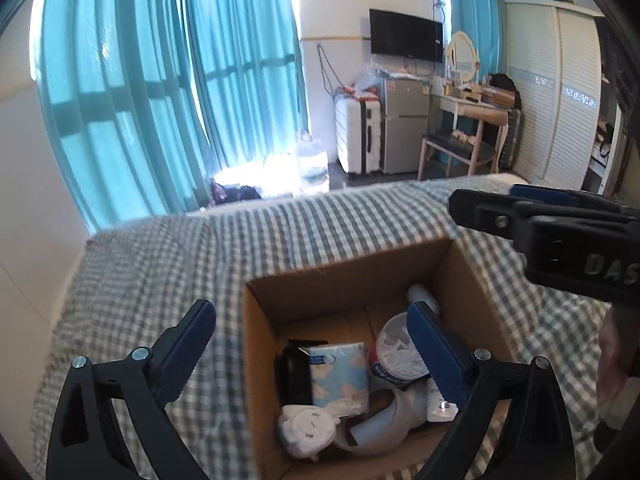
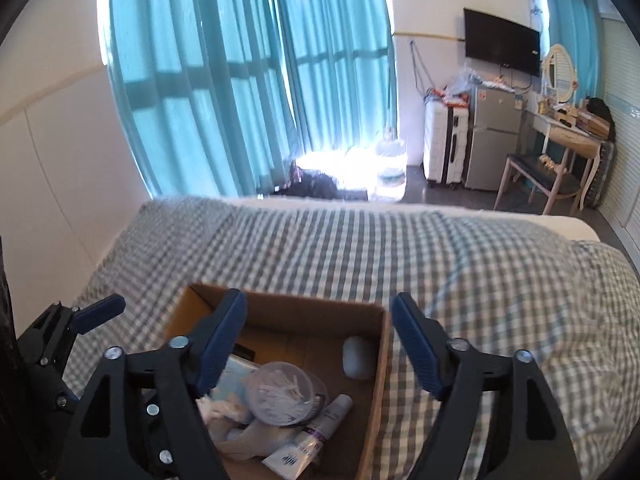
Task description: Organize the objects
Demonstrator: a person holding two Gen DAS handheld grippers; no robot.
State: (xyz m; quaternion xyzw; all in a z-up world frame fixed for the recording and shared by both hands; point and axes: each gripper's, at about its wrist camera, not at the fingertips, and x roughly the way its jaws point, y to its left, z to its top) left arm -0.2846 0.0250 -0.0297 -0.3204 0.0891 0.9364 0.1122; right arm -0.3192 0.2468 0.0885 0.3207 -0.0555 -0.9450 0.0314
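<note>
While both claws are held apart and empty, an open brown cardboard box is seen on the grey-checked bedsheet.
Left gripper and right gripper are poised over the box; a clear round tub of cotton swabs is packed inside.

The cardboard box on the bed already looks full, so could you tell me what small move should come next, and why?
Probably draw both away from the cardboard box. The left hand-held gripper and right hand-held gripper are open and hold nothing, and the tissue pack, cotton swab tub and tube already lie inside; nothing loose shows on the checked bedspread.
</note>
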